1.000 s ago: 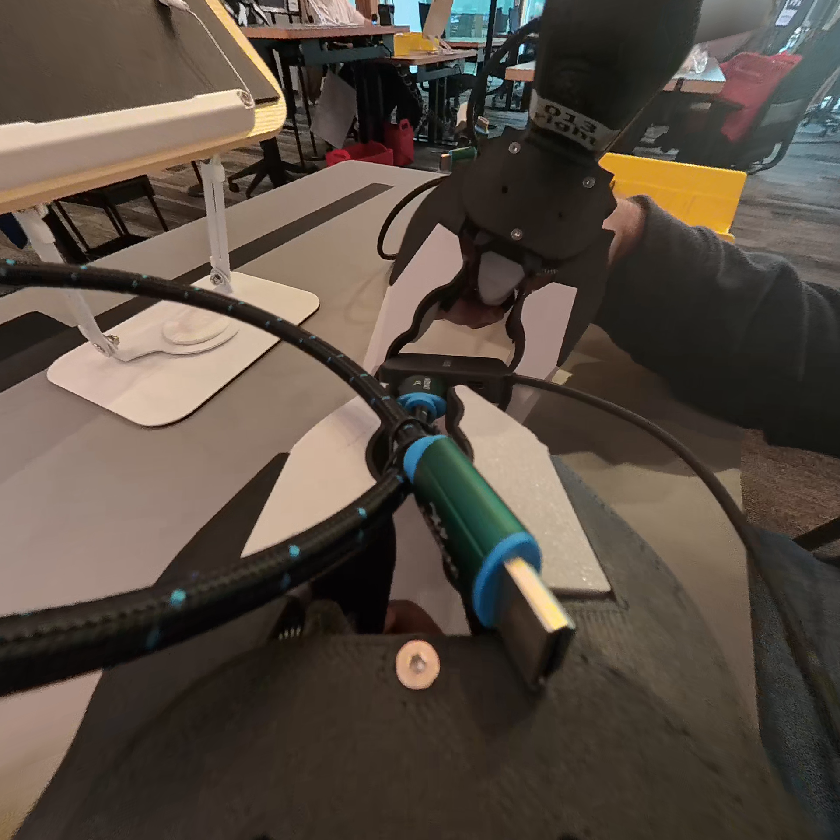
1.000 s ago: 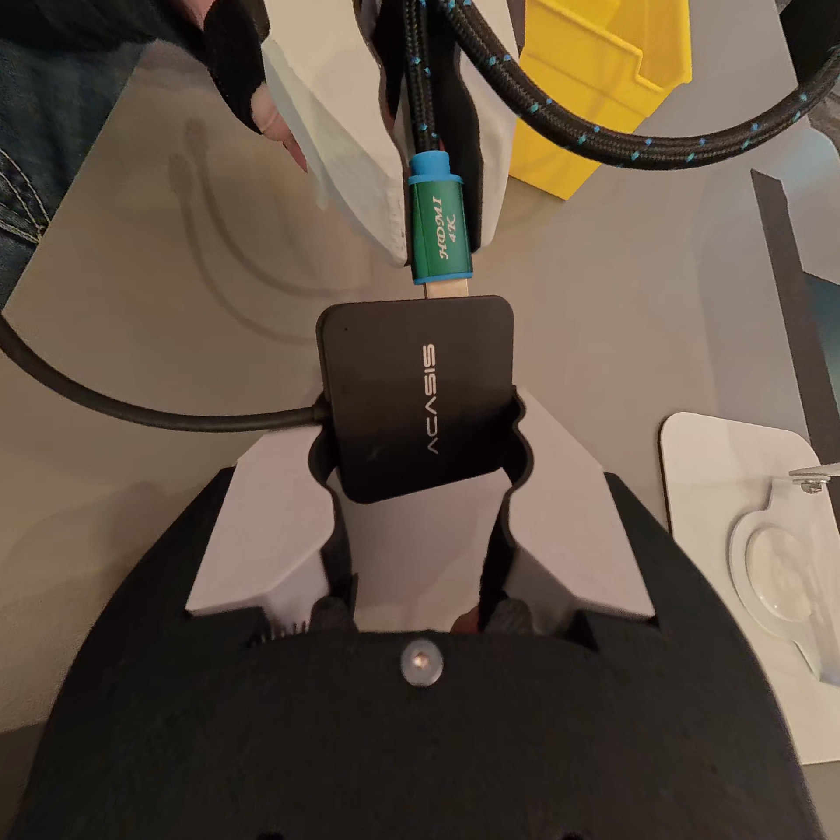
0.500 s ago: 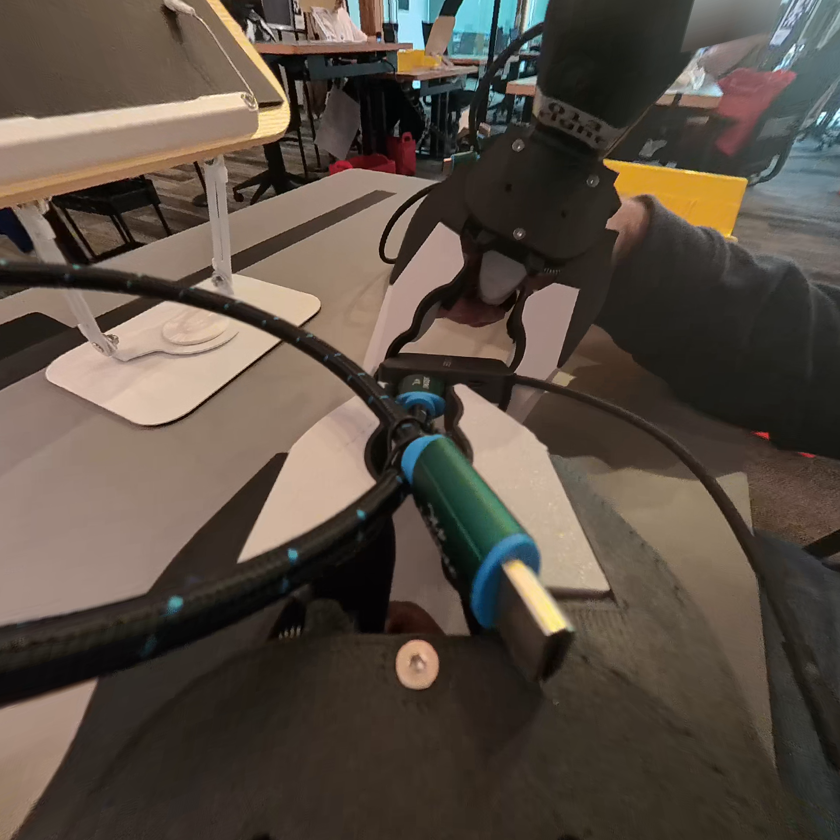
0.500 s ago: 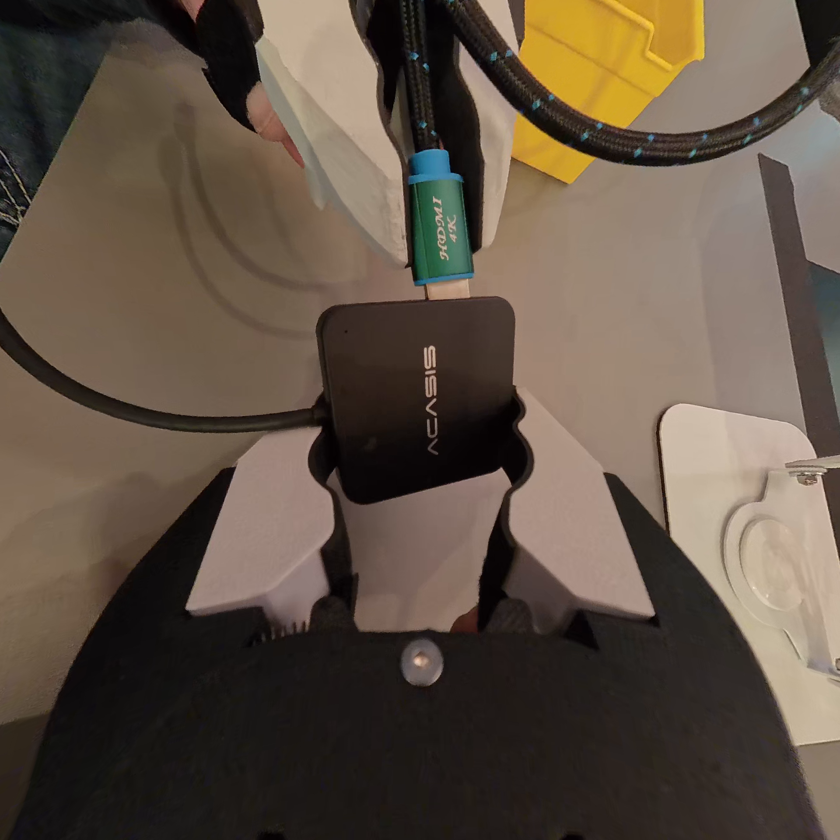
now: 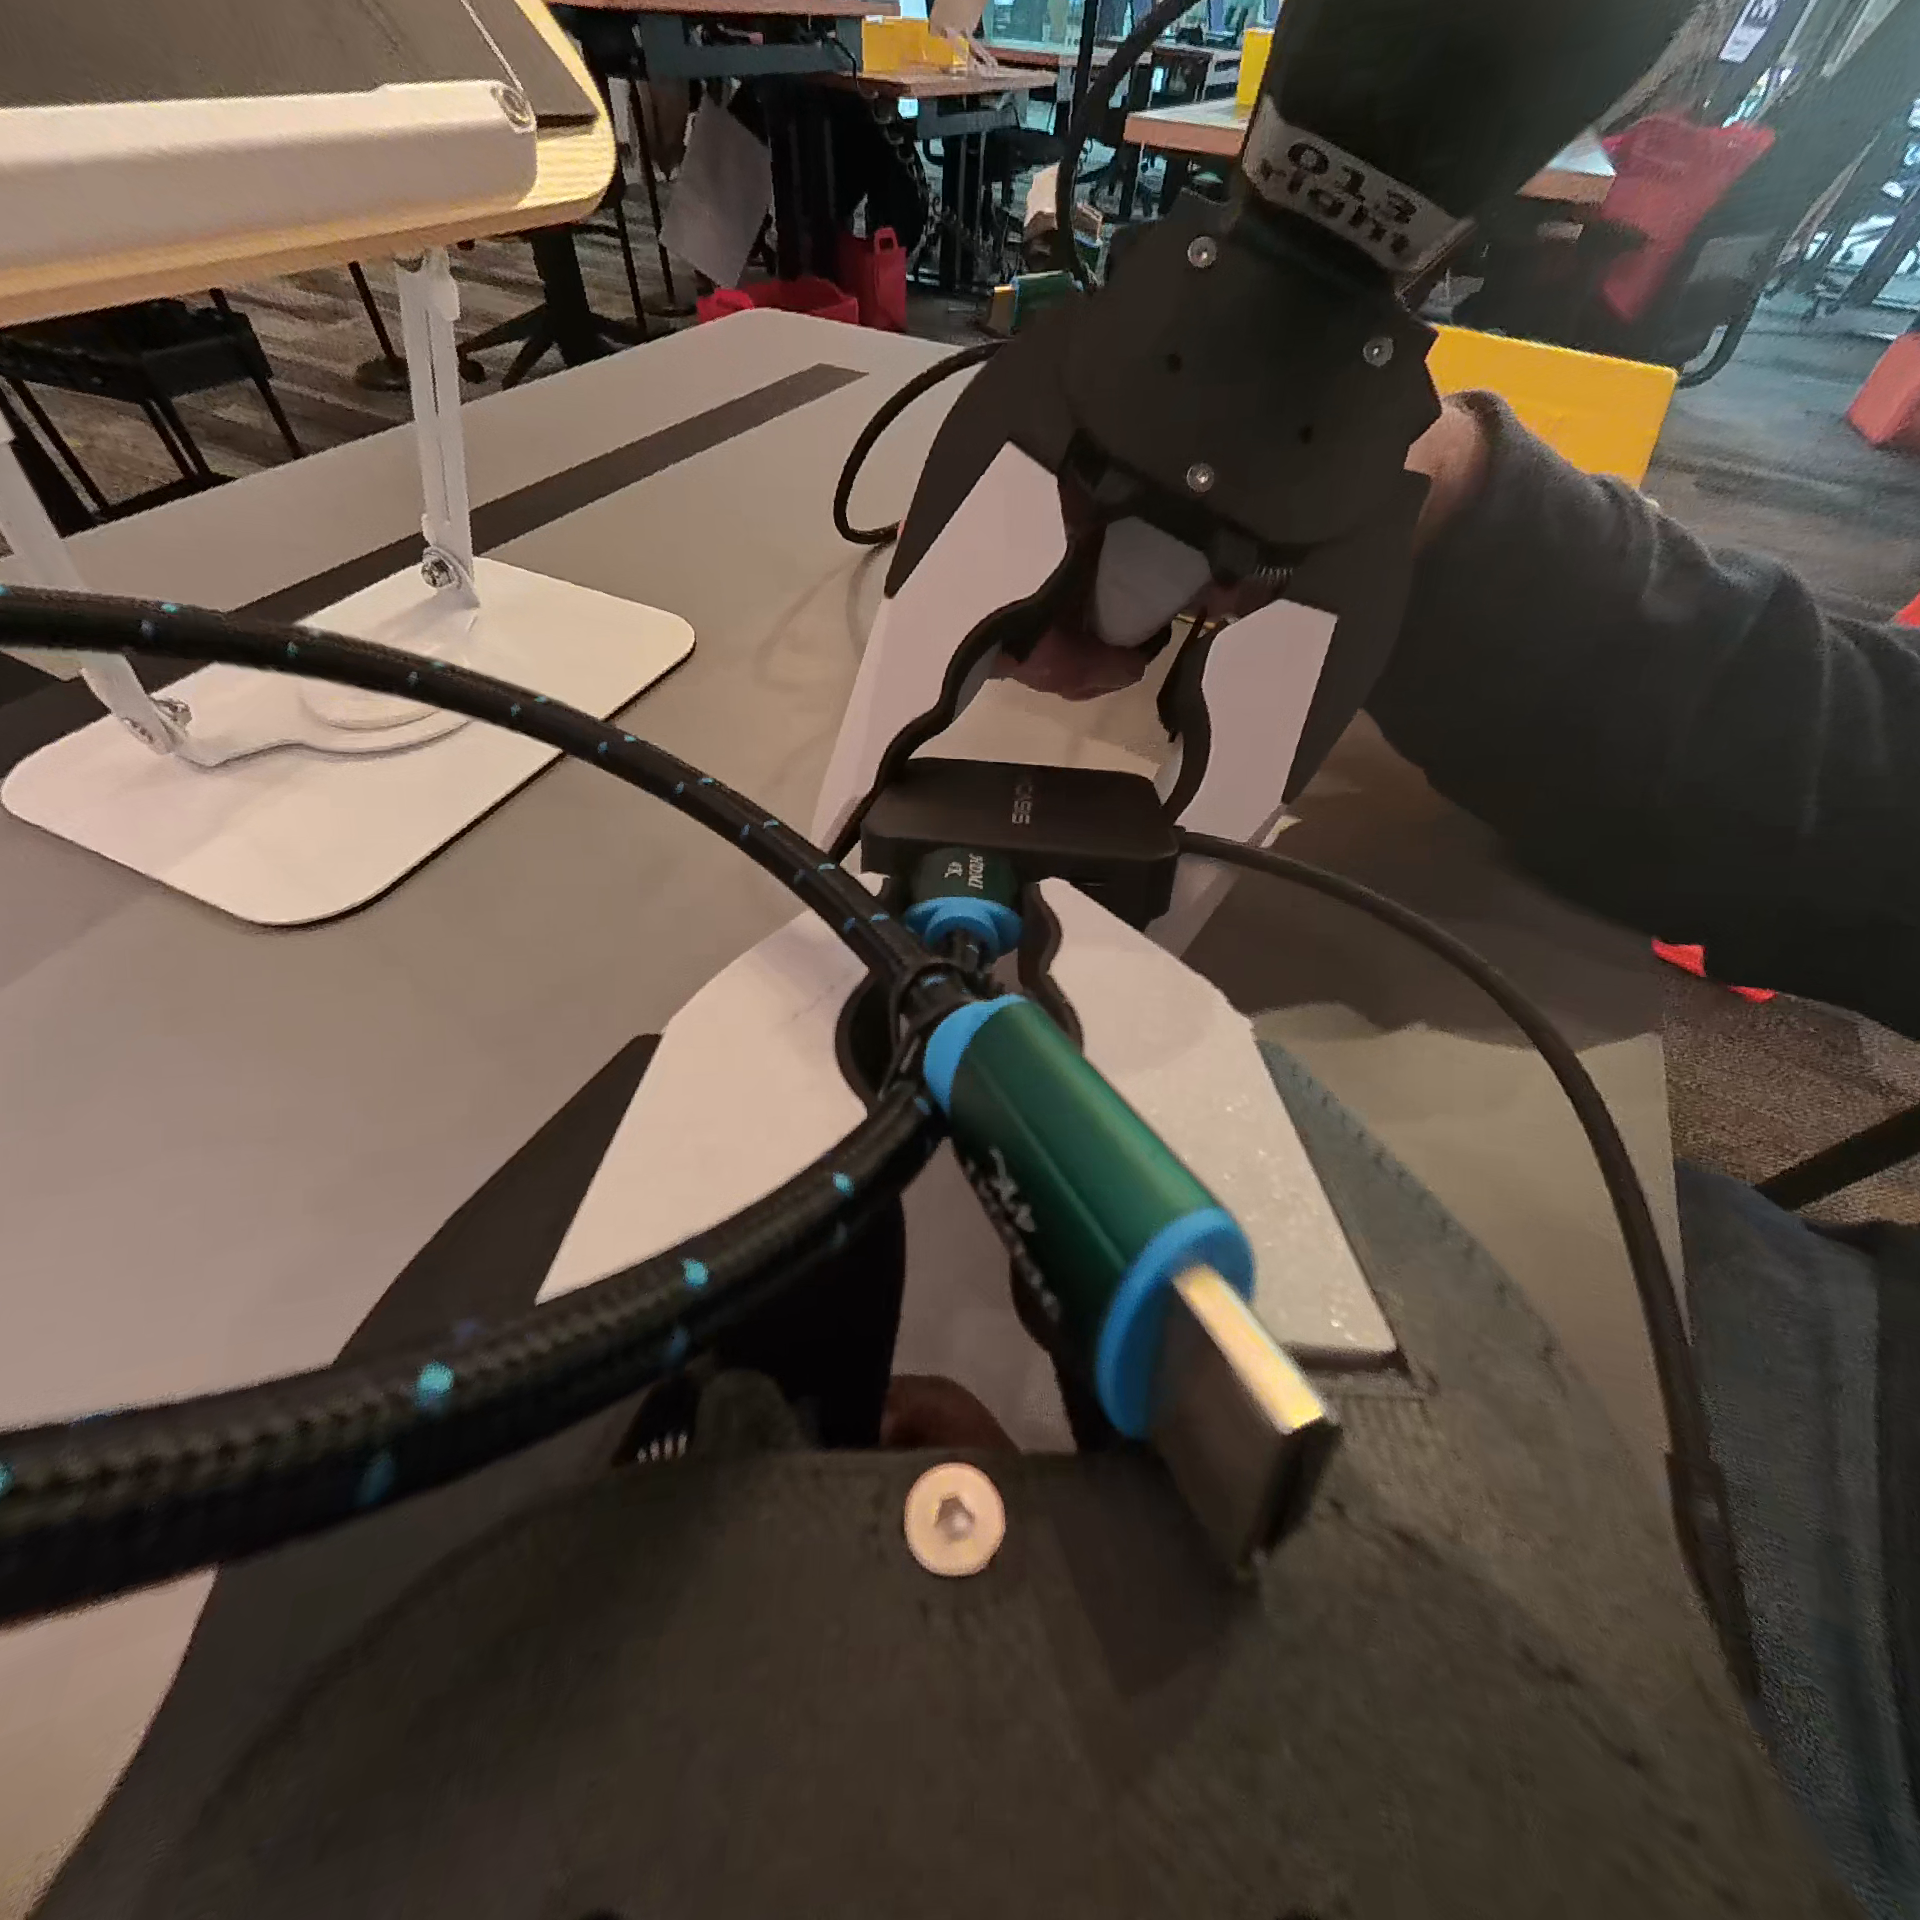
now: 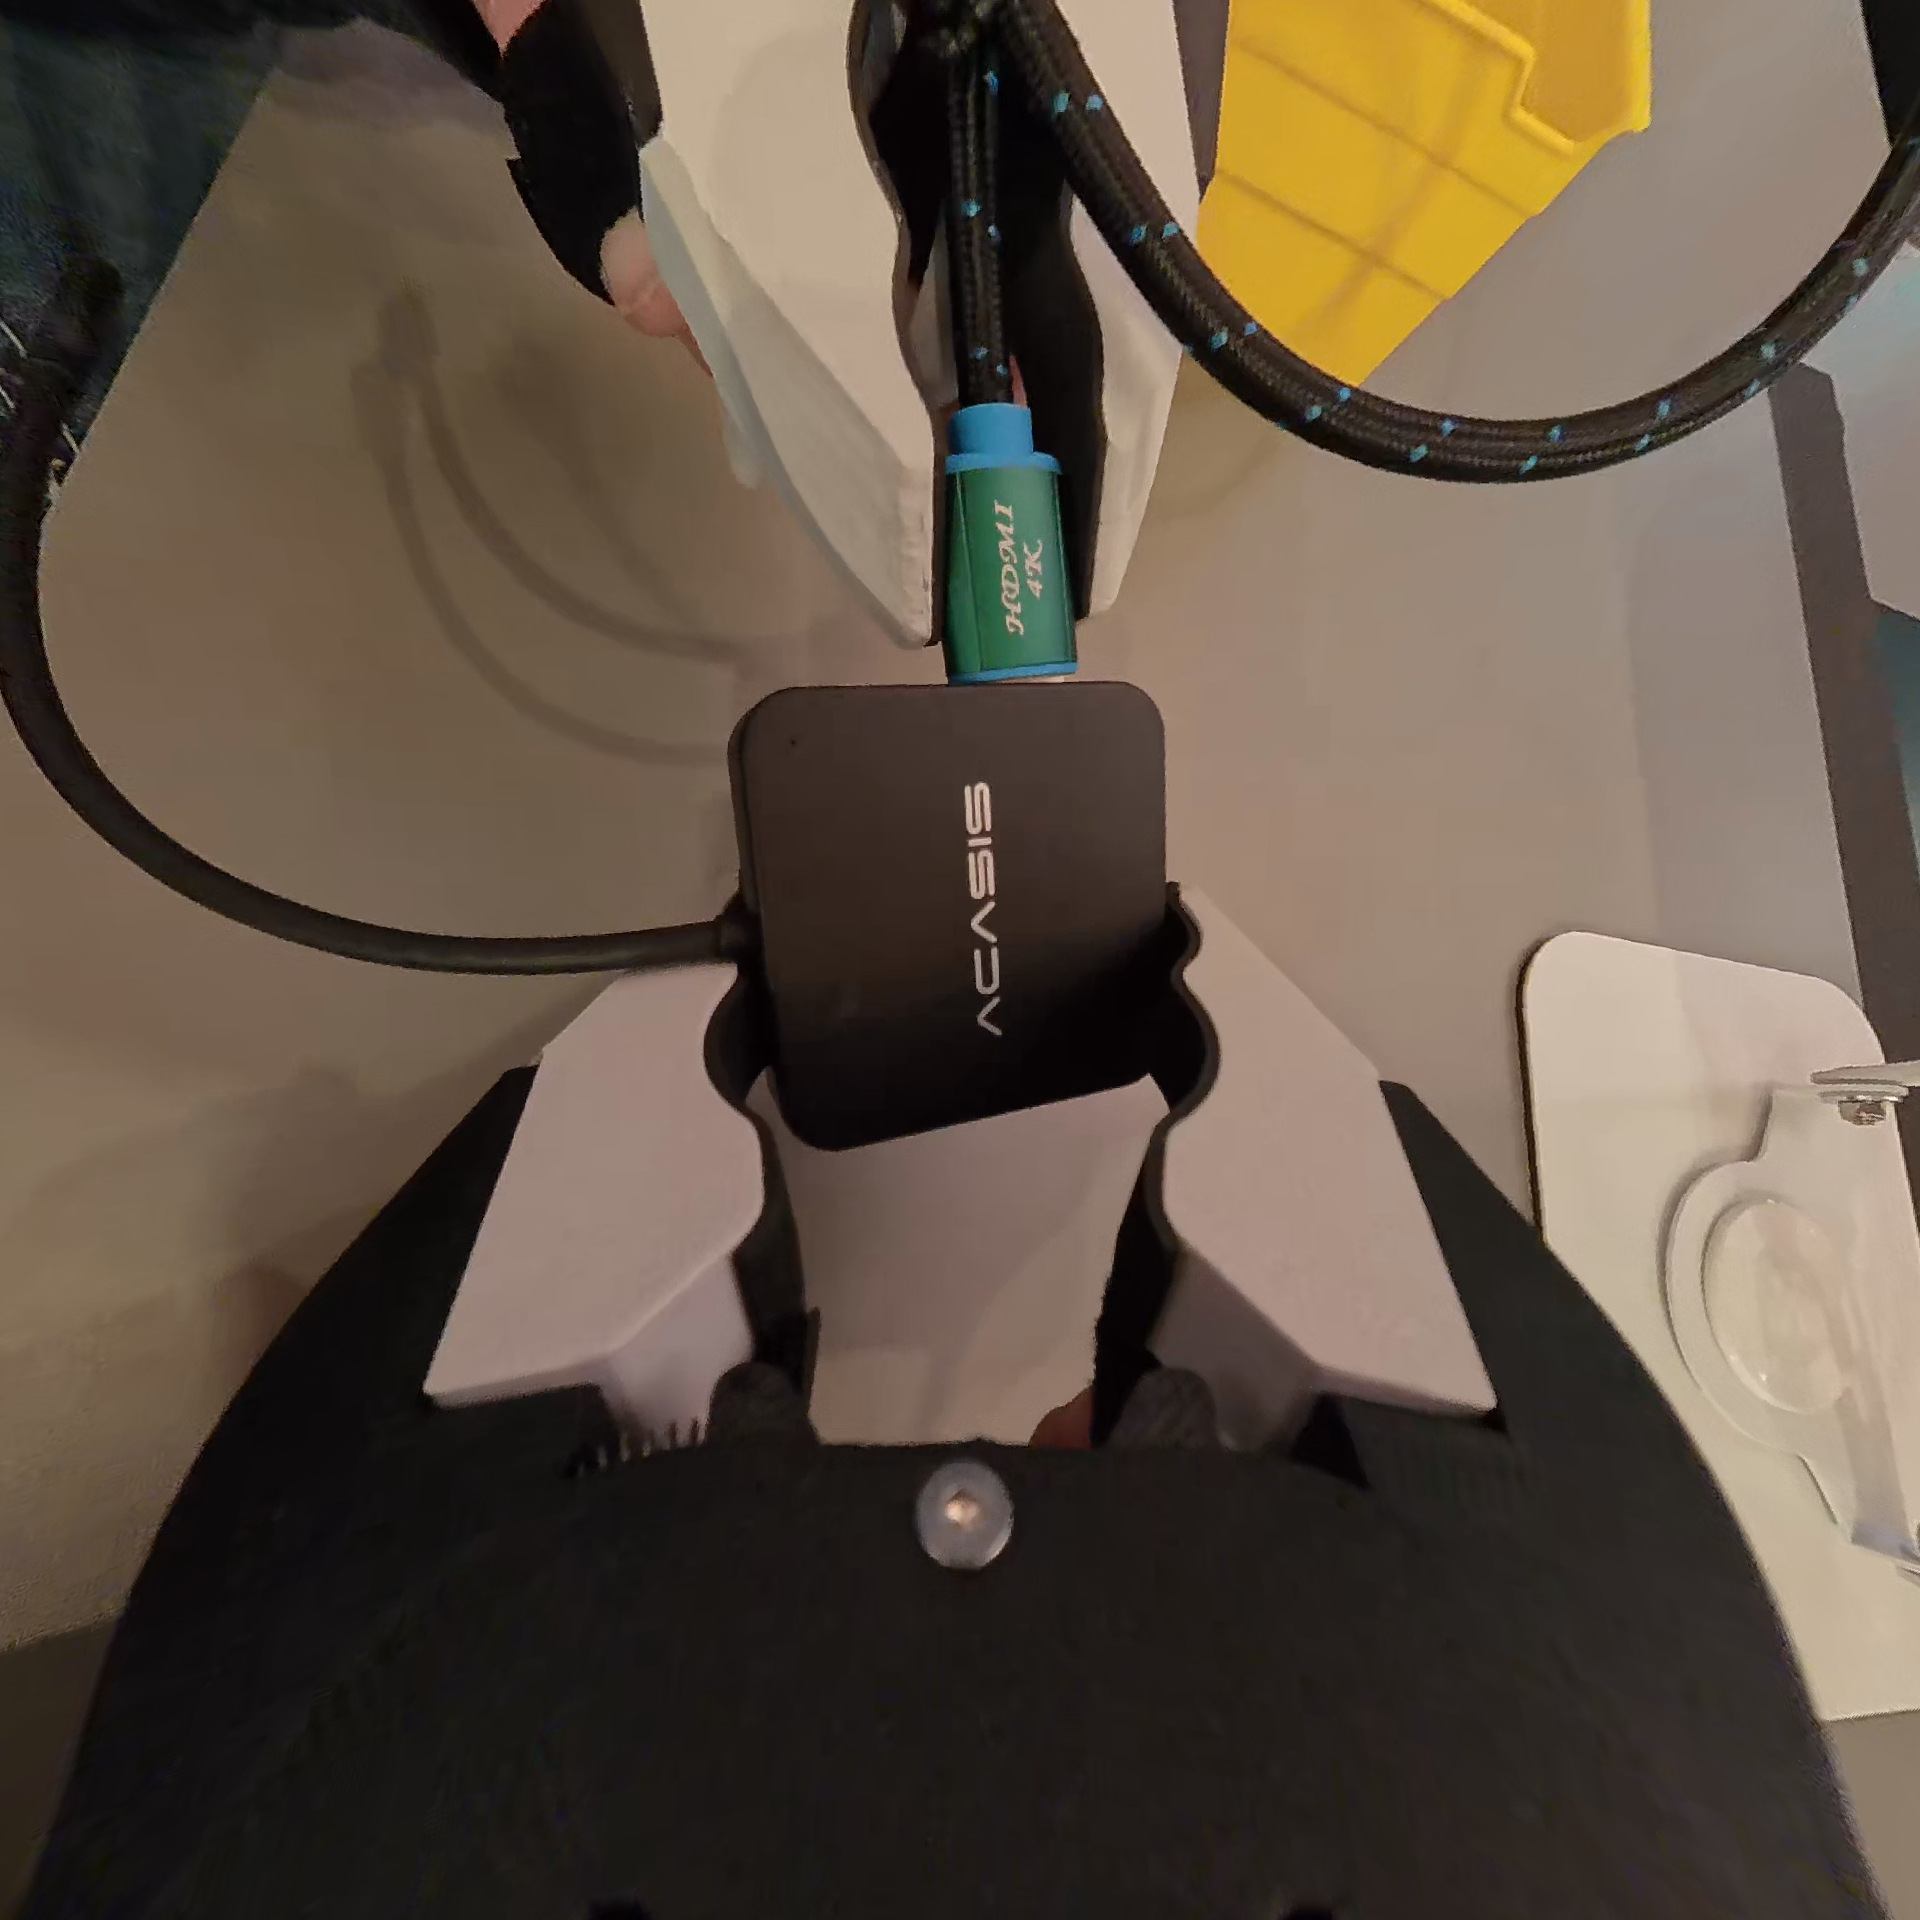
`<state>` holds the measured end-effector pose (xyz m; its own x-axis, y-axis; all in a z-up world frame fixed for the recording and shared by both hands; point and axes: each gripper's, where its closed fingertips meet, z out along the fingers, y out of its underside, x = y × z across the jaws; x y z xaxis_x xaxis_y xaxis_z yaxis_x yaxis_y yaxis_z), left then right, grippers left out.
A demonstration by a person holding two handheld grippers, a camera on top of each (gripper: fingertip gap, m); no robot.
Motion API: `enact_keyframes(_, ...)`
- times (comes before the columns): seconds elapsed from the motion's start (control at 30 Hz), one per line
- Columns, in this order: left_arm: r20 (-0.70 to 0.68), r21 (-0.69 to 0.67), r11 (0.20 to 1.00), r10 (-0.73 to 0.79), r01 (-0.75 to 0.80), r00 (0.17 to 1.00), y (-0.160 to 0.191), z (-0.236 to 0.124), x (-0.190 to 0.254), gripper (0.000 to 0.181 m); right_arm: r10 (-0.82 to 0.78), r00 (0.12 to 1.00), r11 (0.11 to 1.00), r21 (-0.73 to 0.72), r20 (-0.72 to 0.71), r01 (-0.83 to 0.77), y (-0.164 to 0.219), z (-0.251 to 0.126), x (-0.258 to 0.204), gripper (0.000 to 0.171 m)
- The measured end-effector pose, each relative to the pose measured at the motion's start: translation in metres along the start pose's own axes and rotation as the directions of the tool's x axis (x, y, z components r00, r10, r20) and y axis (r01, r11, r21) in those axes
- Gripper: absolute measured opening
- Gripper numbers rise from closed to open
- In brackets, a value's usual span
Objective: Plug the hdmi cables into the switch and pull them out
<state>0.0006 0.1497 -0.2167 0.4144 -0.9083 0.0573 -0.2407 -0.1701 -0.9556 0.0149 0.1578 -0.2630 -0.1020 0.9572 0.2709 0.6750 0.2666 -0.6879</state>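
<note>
The black HDMI switch [image 6: 935, 831] lies on the grey table [image 6: 1403, 727], and my right gripper [image 6: 961, 935] is shut on its near end. My left gripper [image 6: 1008, 613] is shut on a green HDMI plug [image 6: 1003, 566] with blue rings. The plug sits in the switch's far edge with almost no metal tip showing. In the left wrist view my left gripper [image 5: 966, 894] holds that plug [image 5: 961, 868] against the switch [image 5: 1039, 831], with the right gripper [image 5: 1029, 800] behind it. The braided cable [image 5: 436, 1382] loops round, and its free second plug [image 5: 1081, 1216] lies over my left gripper's body.
A white stand base [image 5: 343, 748] sits on the table to the left, also in the right wrist view [image 6: 1683, 1195]. A yellow bin [image 6: 1382, 187] stands beyond the left gripper. The switch's own thin black cable [image 6: 312, 914] curves off sideways. A dark sleeve [image 5: 1662, 727] reaches in. Spacing between my two grippers at the tips: around 5 cm.
The green plug has gone deeper into the switch: its metal tip showed before and is now nearly hidden. The right gripper still holds the switch in place.
</note>
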Motion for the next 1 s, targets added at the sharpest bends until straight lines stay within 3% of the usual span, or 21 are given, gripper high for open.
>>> enact_keyframes(0.43,0.017,0.058,0.998,-0.018,0.017,1.000,-0.010,-0.007,-0.006,0.021,0.039,0.999,0.998,0.058,-0.023,-0.038,-0.006,-0.002,0.006,0.073)
enact_keyframes(0.67,0.043,0.095,0.994,-0.057,0.052,0.997,-0.012,-0.016,-0.015,0.030,0.073,0.996,0.994,0.088,-0.060,-0.067,-0.008,-0.009,0.016,0.073)
enact_keyframes(0.83,0.059,0.134,0.987,-0.098,0.089,0.993,-0.011,-0.022,-0.023,0.031,0.132,0.982,0.985,0.125,-0.133,-0.116,-0.017,-0.023,0.027,0.072)
enact_keyframes(1.0,0.040,0.188,0.975,-0.125,0.116,0.991,-0.018,-0.027,-0.025,0.030,0.130,0.951,0.992,0.030,-0.282,-0.127,-0.023,-0.045,0.036,0.073)
